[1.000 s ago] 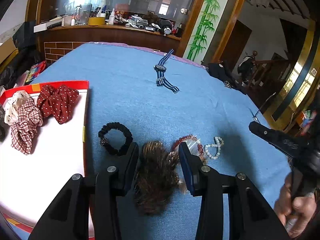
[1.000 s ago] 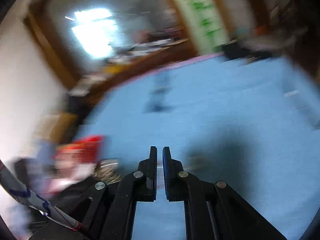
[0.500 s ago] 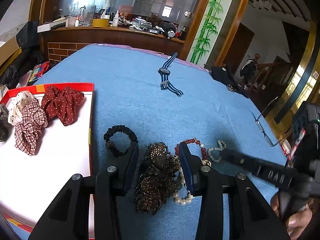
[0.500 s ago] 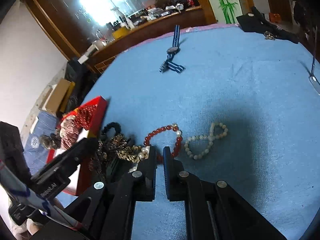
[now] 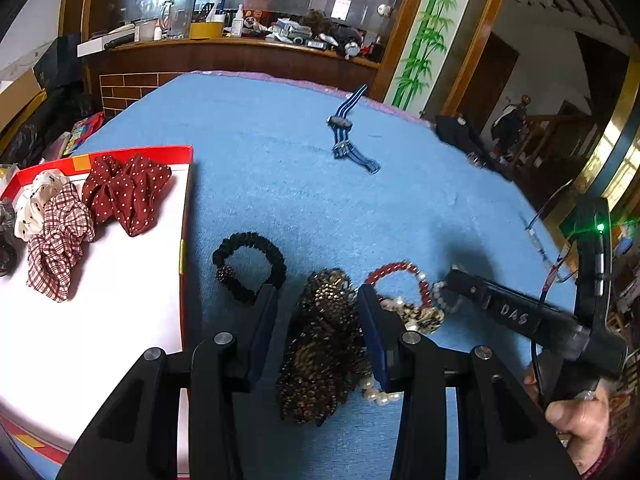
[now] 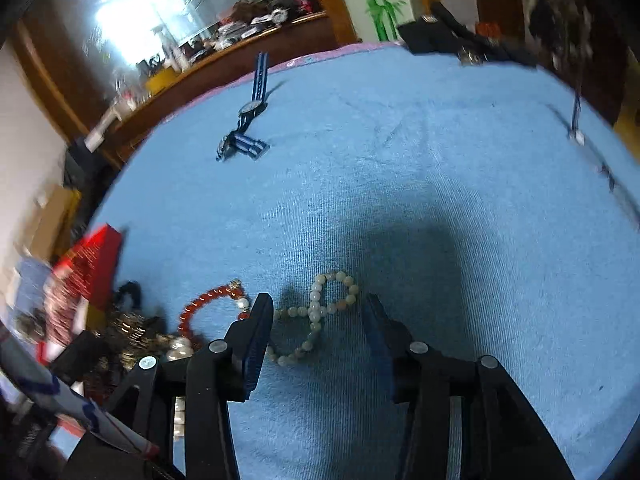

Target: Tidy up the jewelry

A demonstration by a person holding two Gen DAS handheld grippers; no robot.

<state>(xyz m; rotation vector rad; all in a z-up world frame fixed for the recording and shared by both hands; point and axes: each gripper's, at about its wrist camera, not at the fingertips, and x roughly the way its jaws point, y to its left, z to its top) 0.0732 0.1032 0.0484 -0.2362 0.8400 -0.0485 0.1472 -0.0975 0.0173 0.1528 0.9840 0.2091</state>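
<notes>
Right hand-held gripper: jaws opening, pointed steeply down at the table. The white bead bracelet lies between the fingers, twisted into a figure-eight; no pad touches it.

Left hand-held gripper: jaws part-spread and straddling the brown beaded piece on the blue cloth. Whether the pads press it cannot be told.

Just beside the white bracelet lies the red bead bracelet. A black scrunchie sits near the red-rimmed tray, which holds three fabric scrunchies. A striped watch lies well apart, farther up the table.

Handling, judged: the bracelet is light and limp, with hard, smooth, round beads that can roll out of a pinch. Take hold at the crossing of the figure-eight, where two strands overlap. The cloth nap may catch the beads on lifting.
</notes>
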